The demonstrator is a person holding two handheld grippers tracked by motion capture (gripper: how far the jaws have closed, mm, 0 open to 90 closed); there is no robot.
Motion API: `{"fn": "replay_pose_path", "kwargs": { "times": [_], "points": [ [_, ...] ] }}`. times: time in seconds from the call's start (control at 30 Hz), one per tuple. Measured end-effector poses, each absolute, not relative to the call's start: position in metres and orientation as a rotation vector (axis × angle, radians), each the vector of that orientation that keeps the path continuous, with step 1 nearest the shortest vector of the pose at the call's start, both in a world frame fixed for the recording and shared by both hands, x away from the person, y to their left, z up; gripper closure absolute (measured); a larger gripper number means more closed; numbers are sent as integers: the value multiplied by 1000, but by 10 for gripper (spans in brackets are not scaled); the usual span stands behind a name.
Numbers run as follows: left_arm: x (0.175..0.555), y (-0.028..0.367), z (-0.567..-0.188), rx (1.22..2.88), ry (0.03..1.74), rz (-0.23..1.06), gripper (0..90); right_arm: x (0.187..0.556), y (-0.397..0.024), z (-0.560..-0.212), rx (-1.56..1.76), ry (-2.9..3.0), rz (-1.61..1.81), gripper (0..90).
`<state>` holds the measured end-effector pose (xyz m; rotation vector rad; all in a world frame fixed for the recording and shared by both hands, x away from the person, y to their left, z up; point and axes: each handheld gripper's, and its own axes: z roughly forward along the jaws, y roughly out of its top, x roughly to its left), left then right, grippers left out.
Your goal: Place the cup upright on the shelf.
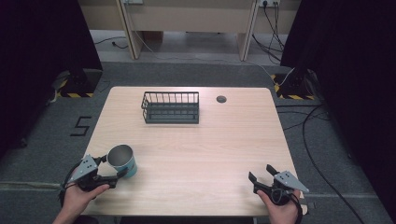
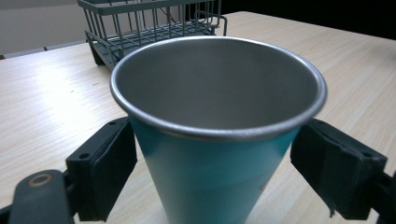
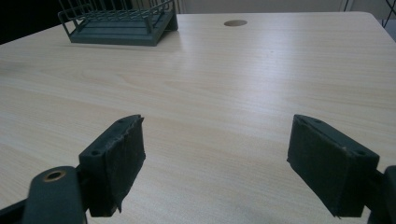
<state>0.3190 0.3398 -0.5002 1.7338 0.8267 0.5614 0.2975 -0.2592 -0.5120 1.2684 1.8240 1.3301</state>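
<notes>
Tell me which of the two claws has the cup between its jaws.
The left claw: its jaws stand on either side of the teal metal cup, not clearly touching it. The right claw is open over bare table.

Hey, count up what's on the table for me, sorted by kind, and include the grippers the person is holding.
Cups: 1, the teal metal cup standing between the left gripper's open jaws
Wire baskets: 1, the dark wire basket at the far side of the table
Grippers: 2, the left gripper and the right gripper, both open
Total: 4
</notes>
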Motion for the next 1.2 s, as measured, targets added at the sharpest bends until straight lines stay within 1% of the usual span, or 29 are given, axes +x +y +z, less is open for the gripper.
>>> {"fn": "replay_pose_path", "kwargs": {
  "times": [0.77,0.97,1.2],
  "points": [
    [342,322,-504,1752,778,550,145,298,-259,-512,1280,1830,1335,199],
    [342,322,-504,1728,784,535,150,298,-259,-512,1282,1829,1338,199],
    [342,324,-496,1686,789,557,151,298,-260,-512,1281,1827,1339,200]
  ]
}}
